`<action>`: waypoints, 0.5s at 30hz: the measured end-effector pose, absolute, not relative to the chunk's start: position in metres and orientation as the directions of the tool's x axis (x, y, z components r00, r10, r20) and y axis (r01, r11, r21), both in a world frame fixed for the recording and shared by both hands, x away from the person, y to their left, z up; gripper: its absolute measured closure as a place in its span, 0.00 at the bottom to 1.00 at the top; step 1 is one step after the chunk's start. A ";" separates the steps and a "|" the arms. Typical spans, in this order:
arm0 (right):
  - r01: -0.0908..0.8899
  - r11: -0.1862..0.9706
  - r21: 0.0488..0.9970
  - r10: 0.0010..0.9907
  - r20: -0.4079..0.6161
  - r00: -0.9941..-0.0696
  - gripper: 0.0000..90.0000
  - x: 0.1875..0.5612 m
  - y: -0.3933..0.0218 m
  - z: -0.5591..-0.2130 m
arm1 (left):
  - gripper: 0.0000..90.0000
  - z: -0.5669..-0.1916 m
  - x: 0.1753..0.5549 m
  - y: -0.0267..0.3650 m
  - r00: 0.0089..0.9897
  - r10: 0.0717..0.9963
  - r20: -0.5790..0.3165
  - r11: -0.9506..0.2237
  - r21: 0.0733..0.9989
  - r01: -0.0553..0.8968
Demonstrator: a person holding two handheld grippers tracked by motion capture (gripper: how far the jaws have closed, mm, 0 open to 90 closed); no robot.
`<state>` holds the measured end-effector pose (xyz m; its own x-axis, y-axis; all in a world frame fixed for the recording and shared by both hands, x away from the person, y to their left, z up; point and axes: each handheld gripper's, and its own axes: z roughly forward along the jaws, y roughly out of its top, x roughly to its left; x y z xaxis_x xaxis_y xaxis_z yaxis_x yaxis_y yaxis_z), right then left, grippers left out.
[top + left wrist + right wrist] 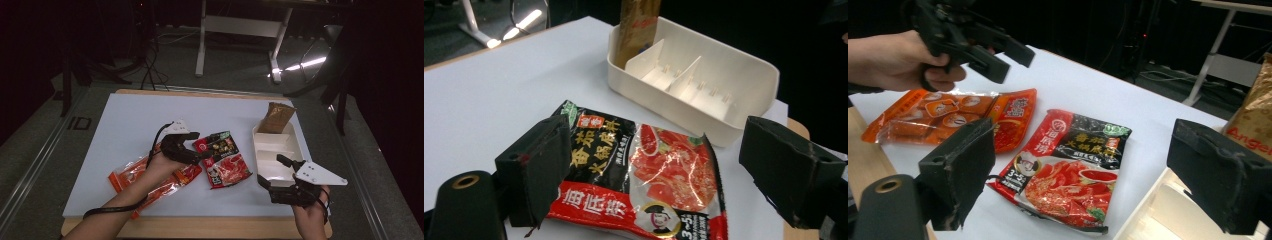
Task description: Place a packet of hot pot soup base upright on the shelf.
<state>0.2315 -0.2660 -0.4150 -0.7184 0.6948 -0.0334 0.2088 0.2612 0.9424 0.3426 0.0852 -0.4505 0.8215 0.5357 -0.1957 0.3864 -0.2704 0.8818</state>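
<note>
Between open left hand-held gripper (pixel 649 170) jaws, red soup-base packet (pixel 644 175)

The soup packet (pixel 223 159) near the middle of the tabletop (pixel 130 125) is red and black, with yellow letters, a small green patch at one corner and a picture of red tomato pieces. The packet (pixel 150 180) toward the left edge is orange with clear shiny parts. The tray (pixel 295 145) by the right edge is creamy white. The bag (pixel 276 117) standing in its far end is brown. The tabletop is white. Both grippers, left (pixel 200 145) and right (pixel 274 172), are black.
</note>
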 end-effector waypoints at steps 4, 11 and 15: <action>0.196 0.276 0.941 0.687 -0.051 -0.725 0.13 0.231 -0.265 -0.415 | 0.17 -0.456 0.355 0.079 0.815 0.555 -0.164 -0.306 0.871 0.384; 0.195 0.293 0.936 0.678 -0.060 -0.733 0.12 0.228 -0.261 -0.418 | 0.17 -0.463 0.370 0.074 0.803 0.575 -0.157 -0.332 0.852 0.404; 0.177 0.290 0.941 0.688 -0.077 -0.721 0.12 0.226 -0.259 -0.416 | 0.20 -0.469 0.387 0.072 0.768 0.617 -0.173 -0.327 0.831 0.450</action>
<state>0.2259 -0.2588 -0.4161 -0.7213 0.6884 -0.0766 0.1767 0.2898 0.9406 0.3872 0.0720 -0.4689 0.7680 0.6167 -0.1730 0.4502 -0.3275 0.8307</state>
